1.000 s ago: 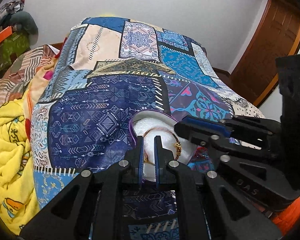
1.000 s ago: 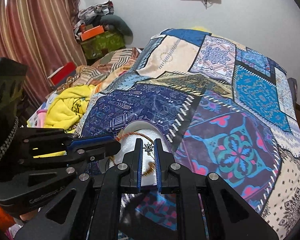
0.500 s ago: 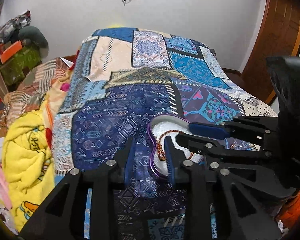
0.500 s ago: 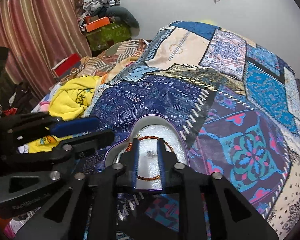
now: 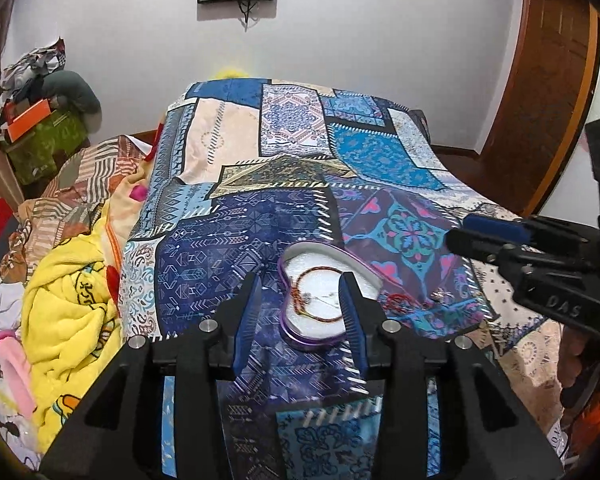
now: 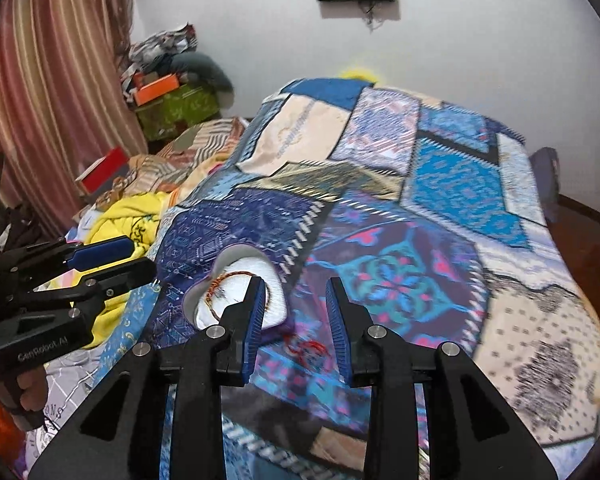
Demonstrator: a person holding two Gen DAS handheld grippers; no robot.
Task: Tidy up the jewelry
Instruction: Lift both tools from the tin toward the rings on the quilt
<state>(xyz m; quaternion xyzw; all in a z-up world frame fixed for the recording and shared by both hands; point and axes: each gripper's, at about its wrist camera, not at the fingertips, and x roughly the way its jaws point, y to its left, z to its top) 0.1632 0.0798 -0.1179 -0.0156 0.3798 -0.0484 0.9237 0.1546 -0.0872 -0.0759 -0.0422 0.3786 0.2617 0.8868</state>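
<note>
Both of our grippers have pulled back and up from the heart-shaped box (image 5: 315, 312) since the earlier frames, and their jaws, then nearly together over its white lining, now stand spread with nothing between them.

Going left to right in the left wrist view: a yellow blanket (image 5: 66, 292) is heaped at the left edge, and the patchwork bedspread (image 5: 284, 184) fills the middle. Our left gripper (image 5: 299, 312) hangs at lower centre, its blue pads framing the purple-rimmed box. A red-brown cord bracelet (image 5: 314, 286) lies looped inside it, with a thin chain, too small to make out, beside it. Just right of the box, a red tangle of jewelry (image 5: 398, 302) rests on the spread. At the right edge we see our right gripper (image 5: 496, 236).

In the right wrist view the left gripper (image 6: 112, 258) sits at the left, the box (image 6: 236, 292) left of centre, and the right gripper (image 6: 296, 312) at lower centre above the blurred red tangle (image 6: 306, 346).
</note>
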